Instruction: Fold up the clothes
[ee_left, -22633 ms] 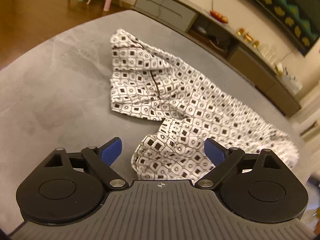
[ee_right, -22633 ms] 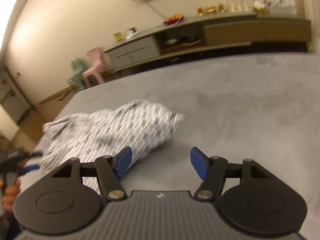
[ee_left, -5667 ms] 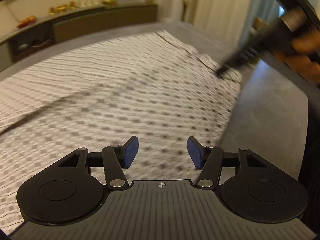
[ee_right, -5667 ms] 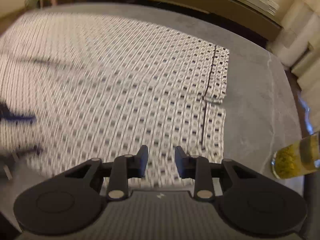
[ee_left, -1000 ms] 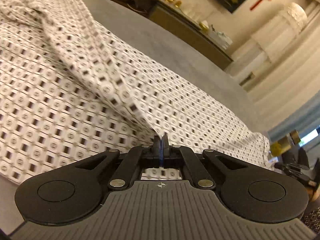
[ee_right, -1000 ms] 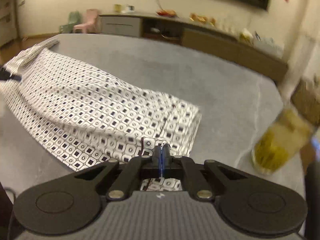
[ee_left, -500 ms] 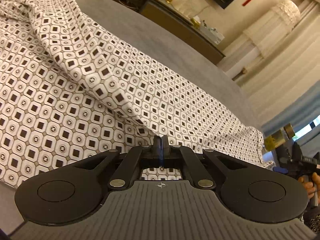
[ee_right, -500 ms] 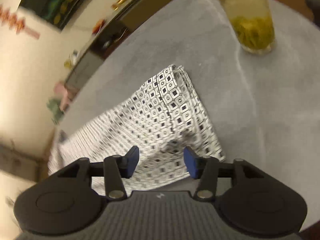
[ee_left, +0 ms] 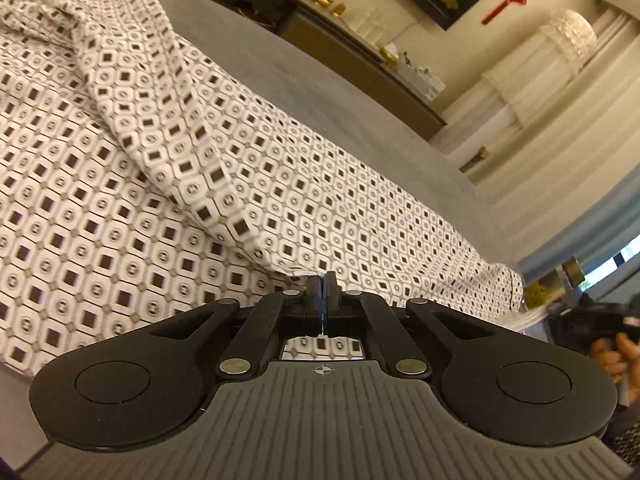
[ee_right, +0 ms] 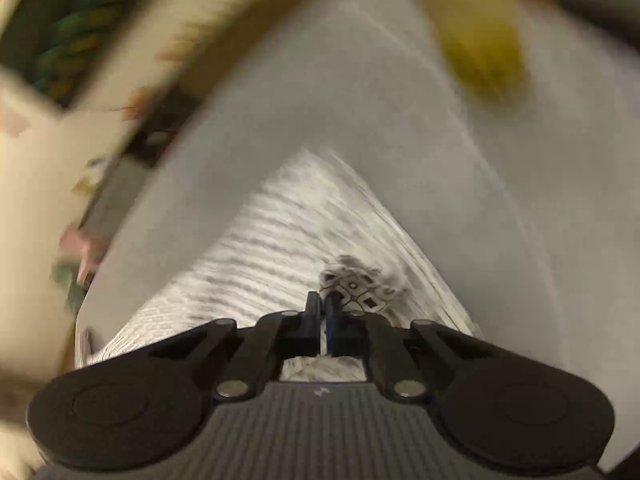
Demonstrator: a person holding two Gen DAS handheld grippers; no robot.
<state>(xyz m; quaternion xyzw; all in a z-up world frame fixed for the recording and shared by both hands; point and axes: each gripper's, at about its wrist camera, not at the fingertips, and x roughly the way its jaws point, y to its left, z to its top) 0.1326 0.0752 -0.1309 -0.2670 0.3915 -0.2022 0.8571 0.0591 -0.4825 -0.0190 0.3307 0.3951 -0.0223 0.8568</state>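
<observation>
Patterned cloth (ee_left: 248, 184) pinched in both tongs (ee_left: 321, 280) (ee_right: 322, 300); no readable writing.

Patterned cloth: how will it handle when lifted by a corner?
Probably floppy: the cloth drapes in a soft ridge from the left tongs. Likely light, since thin folds rise easily. It may drag across the table rather than lift whole.

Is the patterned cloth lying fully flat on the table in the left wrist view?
No, the patterned cloth has a raised fold running up from the shut left tongs.
</observation>
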